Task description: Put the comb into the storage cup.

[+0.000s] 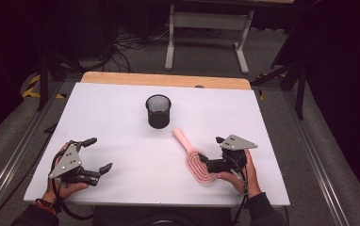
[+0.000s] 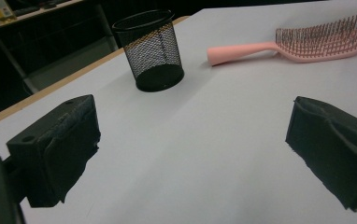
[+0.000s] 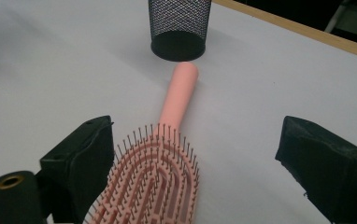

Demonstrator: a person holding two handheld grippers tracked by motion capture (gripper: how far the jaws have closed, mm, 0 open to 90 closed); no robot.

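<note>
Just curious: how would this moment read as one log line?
left gripper: open, idle | right gripper: open, straddling pink hairbrush head | mesh cup: upright, empty

- Pink hairbrush: lies flat on the white table, bristles up, its vented oval head between the spread jaws of the right gripper and close against one jaw, handle pointing straight away from it.
- Black mesh cup: stands upright, open mouth up, just beyond the handle's tip, well ahead of the right gripper.
</note>
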